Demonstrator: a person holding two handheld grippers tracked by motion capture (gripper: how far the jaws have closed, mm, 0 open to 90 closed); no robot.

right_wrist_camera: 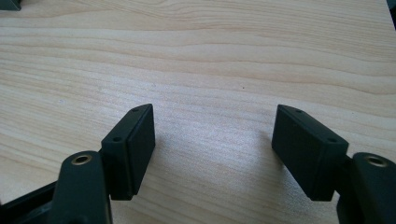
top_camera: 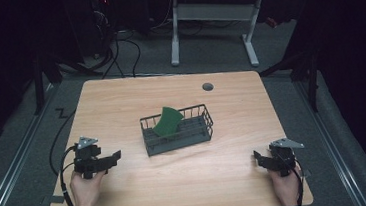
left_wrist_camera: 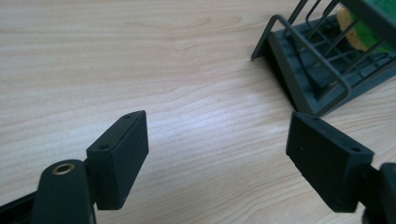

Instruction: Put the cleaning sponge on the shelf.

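Both claws agape over bare table [top_camera: 187, 178]; sponge [top_camera: 167, 121] in basket [top_camera: 150, 145].

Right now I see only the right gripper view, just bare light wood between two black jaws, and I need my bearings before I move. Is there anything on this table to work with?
Observer: Yes, a dark wire basket stands at the middle of the light wooden table.
Operator: Is anything in it?
Observer: A green sponge with a yellow underside leans inside, its top poking above the rim.
Operator: Where is the other gripper?
Observer: The left gripper rests near the table's left edge, aimed toward the basket.
Operator: Is it holding anything?
Observer: No, its jaws stand wide apart with bare wood between them; the basket's corner lies beyond them.
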